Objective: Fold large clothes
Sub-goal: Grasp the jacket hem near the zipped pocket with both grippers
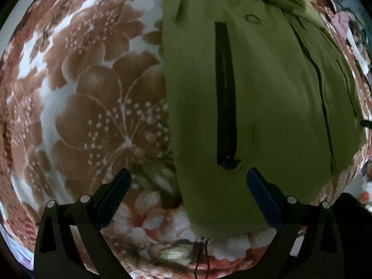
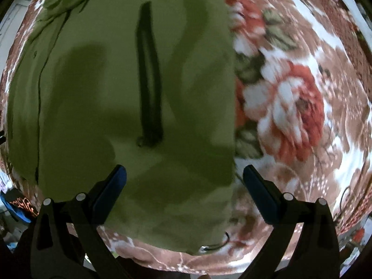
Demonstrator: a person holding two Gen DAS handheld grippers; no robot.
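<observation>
An olive green jacket lies flat on a floral blanket. A black pocket zipper runs along its front. My left gripper is open and empty, hovering over the jacket's left edge near the hem. In the right wrist view the jacket fills the left and middle, with its other black pocket zipper. My right gripper is open and empty, above the jacket's right edge near the hem. A drawcord hangs from the hem.
The floral blanket spreads out on both sides of the jacket. A blue object sits past the blanket's edge at lower left in the right wrist view. Clutter shows at the far right edge in the left wrist view.
</observation>
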